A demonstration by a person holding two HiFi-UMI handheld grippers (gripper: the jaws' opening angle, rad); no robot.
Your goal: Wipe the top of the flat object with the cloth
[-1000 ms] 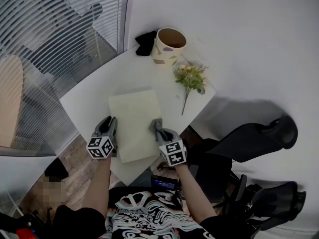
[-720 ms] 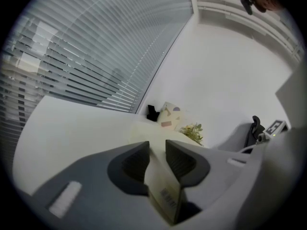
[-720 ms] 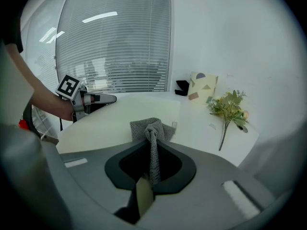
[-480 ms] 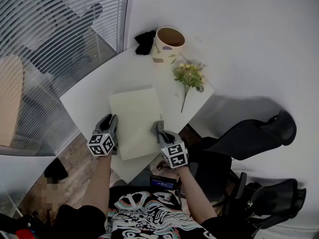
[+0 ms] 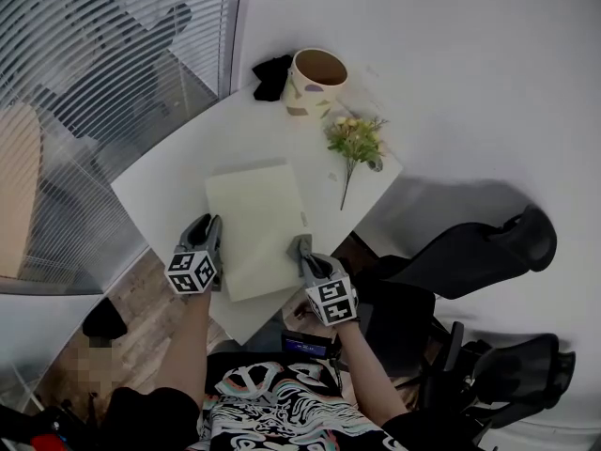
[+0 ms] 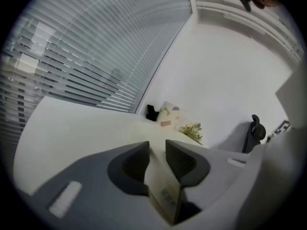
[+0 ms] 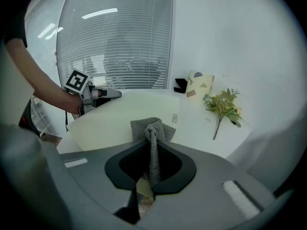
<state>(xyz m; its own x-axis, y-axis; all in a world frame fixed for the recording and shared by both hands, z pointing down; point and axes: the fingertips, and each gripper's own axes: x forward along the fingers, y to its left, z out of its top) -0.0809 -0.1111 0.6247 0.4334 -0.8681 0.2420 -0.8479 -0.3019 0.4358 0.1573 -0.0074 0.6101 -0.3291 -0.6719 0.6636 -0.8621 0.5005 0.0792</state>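
Pad (image 5: 252,225), pale and flat, lying by the near edge of the desk (image 5: 174,181), its left edge clamped between the jaws of the left gripper (image 6: 157,151). Right gripper (image 7: 152,145) closed on a grey cloth (image 7: 152,127) at the pad's right edge. Cup (image 5: 317,83) and flower sprig (image 5: 357,144) at the desk's far corner.

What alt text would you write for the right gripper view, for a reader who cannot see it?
The right gripper has its jaws shut on a grey cloth that lies on the near edge of a pale flat object; the left gripper holds the object's far edge. Behind, on the white table, are a flower sprig and a patterned cup.
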